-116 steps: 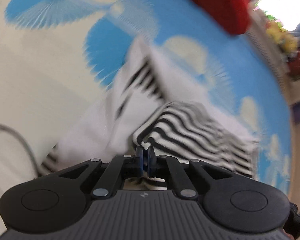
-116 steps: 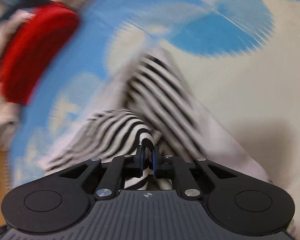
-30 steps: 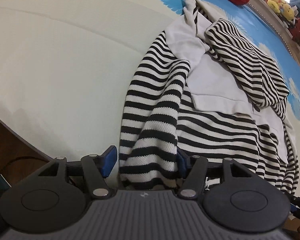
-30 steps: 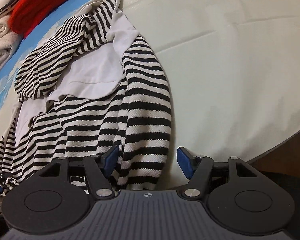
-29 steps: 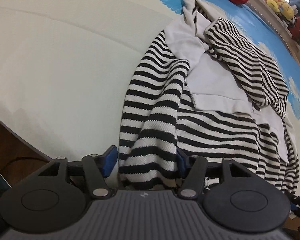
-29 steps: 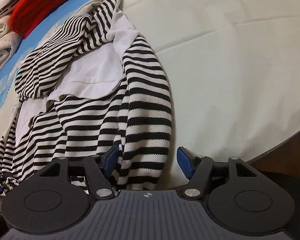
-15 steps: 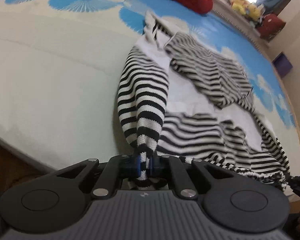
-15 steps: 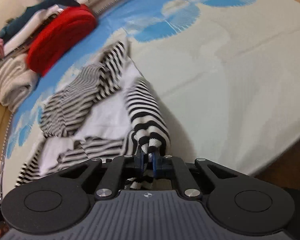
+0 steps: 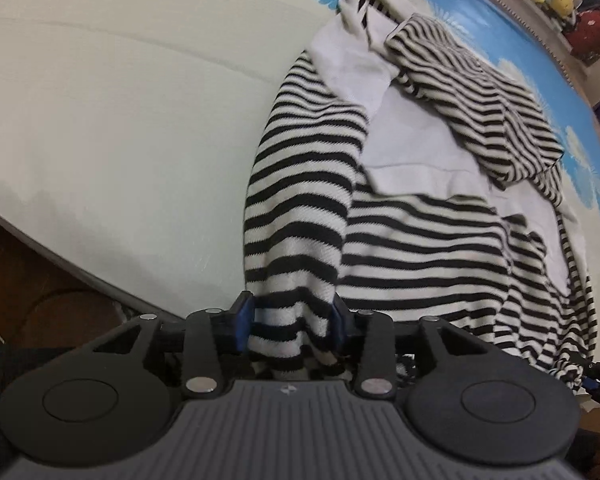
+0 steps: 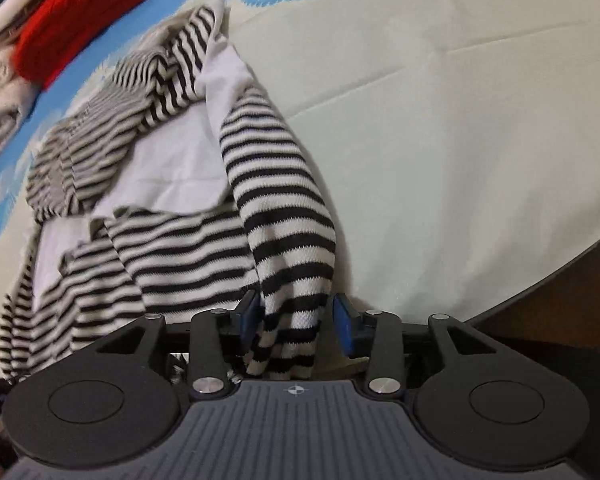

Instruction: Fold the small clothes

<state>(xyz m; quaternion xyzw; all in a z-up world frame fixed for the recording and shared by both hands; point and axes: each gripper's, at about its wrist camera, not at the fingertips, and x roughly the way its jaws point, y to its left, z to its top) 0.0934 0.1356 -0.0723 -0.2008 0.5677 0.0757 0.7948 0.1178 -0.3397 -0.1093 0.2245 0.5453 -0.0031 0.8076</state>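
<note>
Both my grippers just let go; half a second ago each one was pinched tight on a striped sleeve and had it lifted off the bed, and now the jaws are opening again. In the left wrist view my left gripper point(image 9: 292, 326) has the left sleeve point(image 9: 300, 216) loose between its blue pads point(image 9: 244, 320); the fabric is slumped there, not clamped. Same story on the other side: my right gripper point(image 10: 298, 322) has the right sleeve's point(image 10: 284, 216) cuff hanging between its fingers, with a clear gap at the right-hand one.

The striped sweater point(image 9: 440, 240) itself is lying rumpled on the cream sheet point(image 9: 120, 120) near the bed's front edge, white lining showing in the middle, the hood part bunched toward the blue-patterned end; a red cushion point(image 10: 80, 12) sits well beyond it.

My read: the sleeves dropped back about where they lay before the pinch, so no fold has really landed yet; I'd guess I need a fresh grab, and the thick knit slides out easily.
</note>
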